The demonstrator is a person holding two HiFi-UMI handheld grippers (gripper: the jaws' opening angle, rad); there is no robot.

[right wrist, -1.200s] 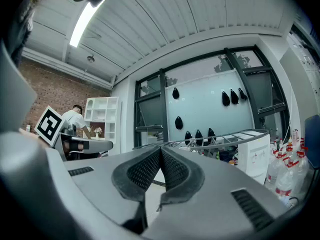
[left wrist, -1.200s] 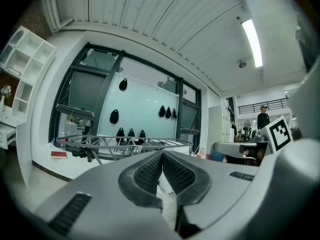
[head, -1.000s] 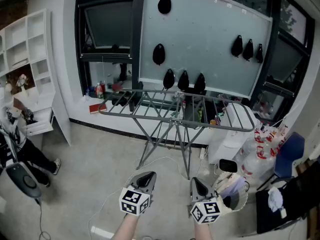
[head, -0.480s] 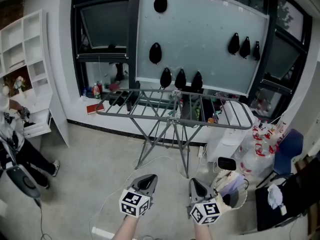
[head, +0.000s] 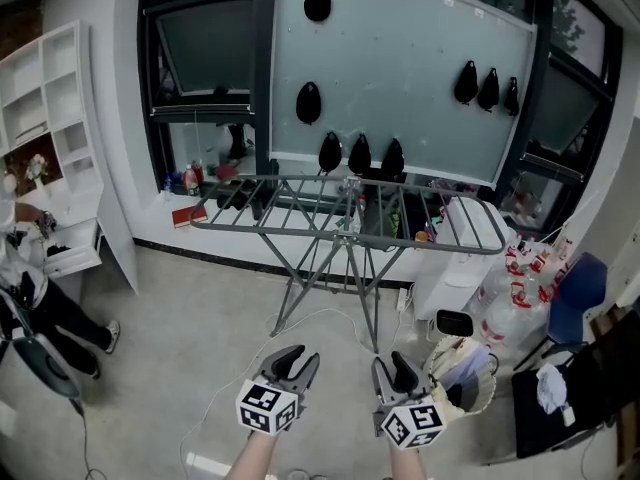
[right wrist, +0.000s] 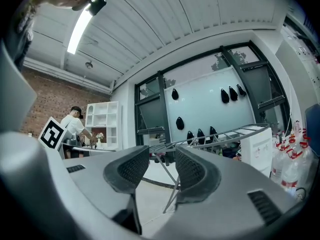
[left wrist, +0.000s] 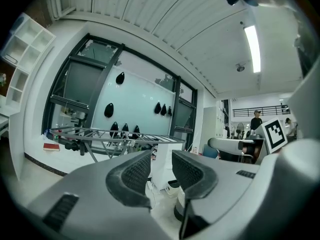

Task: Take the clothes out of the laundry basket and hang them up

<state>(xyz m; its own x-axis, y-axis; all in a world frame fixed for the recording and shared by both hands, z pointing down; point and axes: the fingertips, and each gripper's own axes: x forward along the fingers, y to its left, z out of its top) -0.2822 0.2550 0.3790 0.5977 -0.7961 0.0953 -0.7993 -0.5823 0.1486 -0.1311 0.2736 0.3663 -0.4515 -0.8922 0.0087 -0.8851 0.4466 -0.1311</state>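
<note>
Head view takes in the pale blue-green glass panel (head: pixel 400 78) at the back, unchanged behind everything. In front of it stands the grey metal folding drying rack (head: pixel 350 218), its rails bare, with no garment on it. Low at the right, near the rack's legs, sits the pale woven laundry basket (head: pixel 485 400), with light, lilac-tinted clothes (head: pixel 470 366) bundled inside. By the look of it, nothing has been lifted out yet.

The change is in the smallest things. The left gripper (head: pixel 298 360) and the right gripper (head: pixel 391 370) are both held low over the grey floor (head: pixel 200 338). A second ago each had its jaws pressed together, and both pairs are now opening. Each gripper view shows a clear gap between the ribbed dark pads (left wrist: pixel 135 171), with only the room beyond, so neither holds anything.

I judge this as readying for a first pick. The right gripper is just beside the basket and the left one is further off. The reach down into the clothes is yet to be made.
</note>
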